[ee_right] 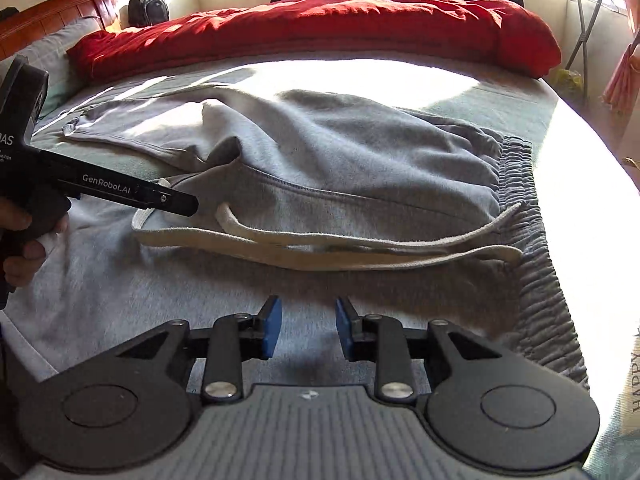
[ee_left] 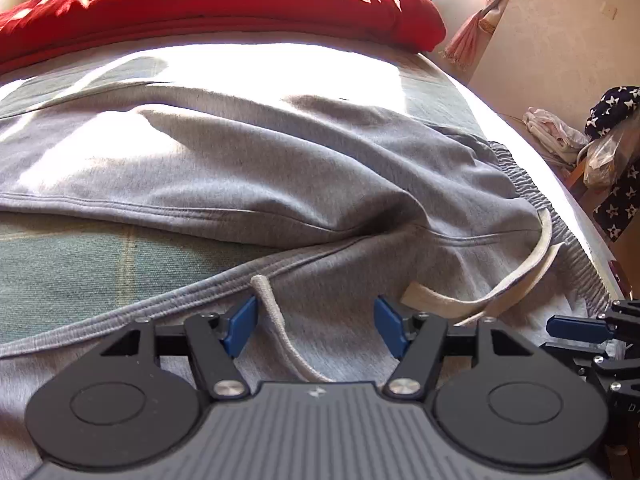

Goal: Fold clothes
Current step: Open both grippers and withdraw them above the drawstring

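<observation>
Where the garment lies: grey sweatpants (ee_left: 280, 168) are spread rumpled across the bed (ee_left: 80, 260), directly under and ahead of both tongs, with a red blanket (ee_left: 200, 8) beyond them.
Long axis: it runs left to right, with leg ends at the far left and the gathered waistband (ee_right: 524, 200) at the right.
Far left: one leg reaches away to its hem. Nearer, a ribbed edge (ee_left: 120, 312) slants across the bedcover toward the left tongs.
Left gripper (ee_left: 316, 320): fingers spread and pinching nothing. It sits low over the near layer of cloth, pointing across the garment's width.
Holding hand (ee_right: 24, 240): seen from the right wrist view, it grips the left tool's handle at the left margin and keeps the tool roughly level.
Drawstring (ee_right: 320, 240): pale cords trail leftward from the waistband. One cord end (ee_left: 264, 300) lies between the left tongs' spread fingers, and it looks loose.
Right gripper (ee_right: 308, 320): fingers parted and empty, low above flat cloth just short of the cords.
Nearer the waistband: the right tongs; the left tongs are nearer the legs.
Judgement: either tong could close on cloth with only a short drop, though the stray cords may get caught in the pinch.
</observation>
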`<state>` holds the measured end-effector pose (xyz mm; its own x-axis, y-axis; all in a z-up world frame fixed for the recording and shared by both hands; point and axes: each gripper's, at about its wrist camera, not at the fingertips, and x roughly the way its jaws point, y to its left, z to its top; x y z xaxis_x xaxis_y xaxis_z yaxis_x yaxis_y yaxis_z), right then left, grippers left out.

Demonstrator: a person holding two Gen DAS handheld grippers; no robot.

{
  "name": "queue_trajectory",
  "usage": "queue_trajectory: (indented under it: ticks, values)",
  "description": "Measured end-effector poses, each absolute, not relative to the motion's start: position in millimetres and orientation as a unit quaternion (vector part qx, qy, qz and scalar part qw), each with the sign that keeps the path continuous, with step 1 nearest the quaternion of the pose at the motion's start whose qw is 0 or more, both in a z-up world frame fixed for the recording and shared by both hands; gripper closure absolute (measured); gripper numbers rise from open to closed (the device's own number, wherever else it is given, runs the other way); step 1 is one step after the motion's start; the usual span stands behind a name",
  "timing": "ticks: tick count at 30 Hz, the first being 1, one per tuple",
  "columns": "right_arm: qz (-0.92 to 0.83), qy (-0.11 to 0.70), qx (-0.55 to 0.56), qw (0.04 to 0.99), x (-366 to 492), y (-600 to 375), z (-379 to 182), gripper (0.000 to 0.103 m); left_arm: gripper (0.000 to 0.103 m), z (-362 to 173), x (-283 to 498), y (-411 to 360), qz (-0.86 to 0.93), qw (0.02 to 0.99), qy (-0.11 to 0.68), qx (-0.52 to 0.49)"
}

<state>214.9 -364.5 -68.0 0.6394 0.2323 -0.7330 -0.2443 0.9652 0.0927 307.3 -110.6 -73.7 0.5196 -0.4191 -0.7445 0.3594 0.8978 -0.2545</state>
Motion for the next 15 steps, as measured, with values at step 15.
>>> queue_trajectory:
  ticks: [15]
  values:
    - [0.106,0.382,0.102,0.912,175,-348,-101,0.058,0.029,-87,210,-78,-0.182,0.887,0.424,-0.031]
